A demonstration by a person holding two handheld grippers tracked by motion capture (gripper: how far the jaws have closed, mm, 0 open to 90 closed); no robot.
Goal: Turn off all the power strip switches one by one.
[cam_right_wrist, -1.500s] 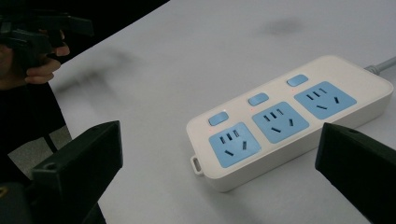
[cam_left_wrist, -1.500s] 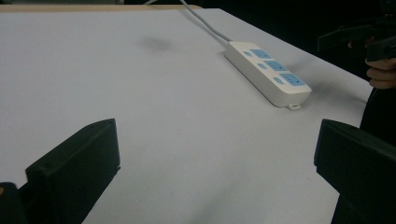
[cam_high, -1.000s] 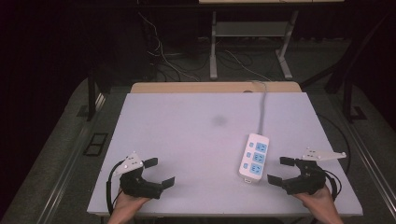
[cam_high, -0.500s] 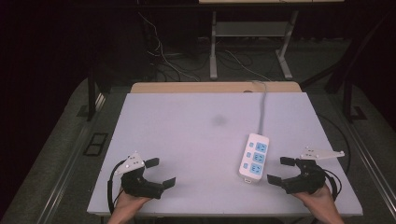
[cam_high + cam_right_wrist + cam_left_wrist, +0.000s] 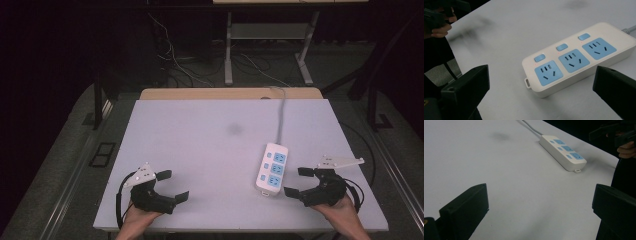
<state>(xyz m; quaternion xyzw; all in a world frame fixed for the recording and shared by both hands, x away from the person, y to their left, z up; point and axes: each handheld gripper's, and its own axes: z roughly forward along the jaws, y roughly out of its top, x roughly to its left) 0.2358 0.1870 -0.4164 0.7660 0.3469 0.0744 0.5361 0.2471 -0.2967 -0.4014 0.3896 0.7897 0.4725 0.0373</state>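
we hold the left gripper [image 5: 172, 186] low over the near left part of the white table [image 5: 200, 145], its jaws spread wide apart with bare tabletop between them. we hold the right gripper [image 5: 299, 181] at the near right, jaws likewise wide apart and gripping nothing. the power strip [image 5: 272, 168] lies flat on the table just beside the right gripper, its near end close to those jaws but not touching them. it is white with three blue sockets and three small blue switches, and its grey cord [image 5: 280, 112] runs away over the far edge. in the right gripper view the power strip [image 5: 579, 58] sits between the two jaws, a little ahead of them. a faint dark smudge [image 5: 234, 129] marks the table's middle.
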